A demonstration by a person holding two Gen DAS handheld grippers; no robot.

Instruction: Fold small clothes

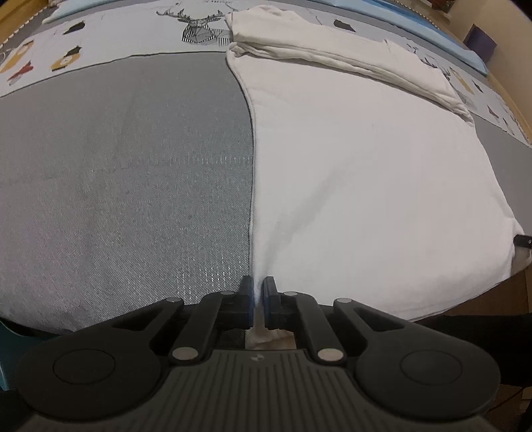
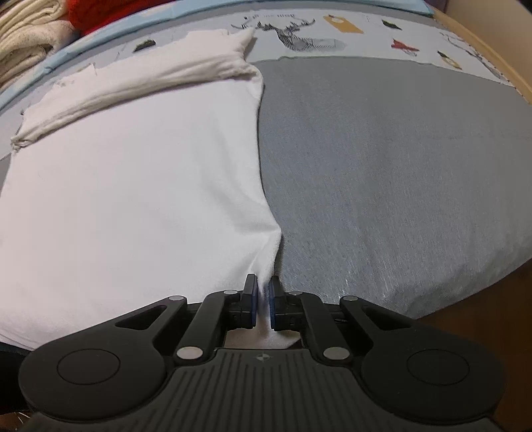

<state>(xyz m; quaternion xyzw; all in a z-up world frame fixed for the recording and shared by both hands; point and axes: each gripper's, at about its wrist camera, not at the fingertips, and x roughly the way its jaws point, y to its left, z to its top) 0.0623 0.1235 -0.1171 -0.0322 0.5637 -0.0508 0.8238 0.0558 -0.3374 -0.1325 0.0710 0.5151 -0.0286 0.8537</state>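
A white garment (image 1: 365, 159) lies spread flat on a grey cloth surface (image 1: 116, 166), its far part folded over into a thick band (image 1: 332, 56). My left gripper (image 1: 256, 289) is shut on the garment's near left corner at the table's front edge. In the right wrist view the same white garment (image 2: 133, 186) fills the left half, with its folded band (image 2: 139, 83) at the far side. My right gripper (image 2: 263, 289) is shut on the garment's near right corner. Both pinched corners bunch into small creases between the pads.
The grey cloth (image 2: 399, 166) covers the table, with a printed deer-pattern sheet (image 1: 199, 26) behind it. A stack of folded cream and red clothes (image 2: 30, 30) sits at the far left in the right wrist view. The table's front edge (image 2: 465, 299) lies just below both grippers.
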